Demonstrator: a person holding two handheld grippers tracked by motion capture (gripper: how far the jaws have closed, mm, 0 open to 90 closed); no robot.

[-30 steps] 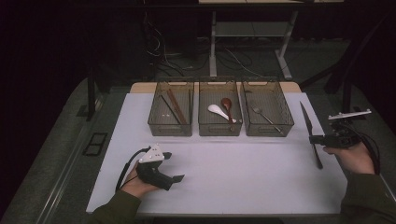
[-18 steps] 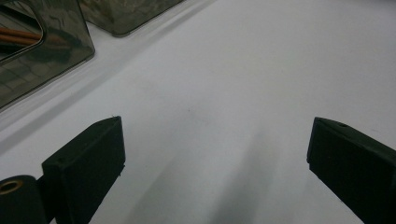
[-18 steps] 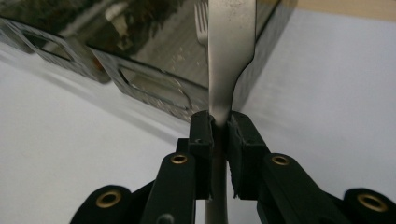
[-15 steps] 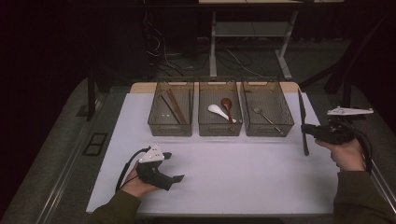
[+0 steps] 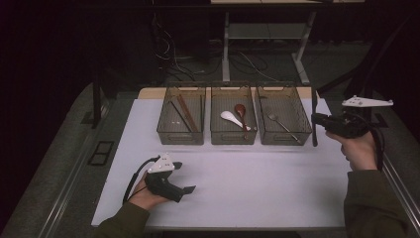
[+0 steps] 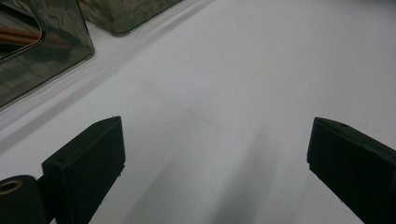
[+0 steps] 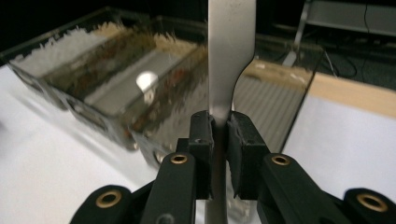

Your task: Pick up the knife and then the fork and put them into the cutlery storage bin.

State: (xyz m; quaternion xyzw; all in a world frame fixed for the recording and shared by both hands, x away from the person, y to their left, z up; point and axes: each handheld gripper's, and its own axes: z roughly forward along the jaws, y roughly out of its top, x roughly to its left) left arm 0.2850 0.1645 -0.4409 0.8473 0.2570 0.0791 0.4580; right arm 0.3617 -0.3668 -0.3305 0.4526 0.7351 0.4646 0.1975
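Steel table knife (image 7: 231, 56) is hanging upright in the right gripper (image 7: 220, 128), jaws pinching it w/ blade rising above the pads and the rest dropping below. In the high view the knife (image 5: 314, 121) is hovering off the table, just beside the rightmost bin (image 5: 283, 116) w/ the fork. Probably stiff, light, slick; a narrow flat pinch could let it swivel, so gripping near the balance point looks safest. Left gripper (image 5: 181, 178) is resting on the table, jaws spread, nothing between them.
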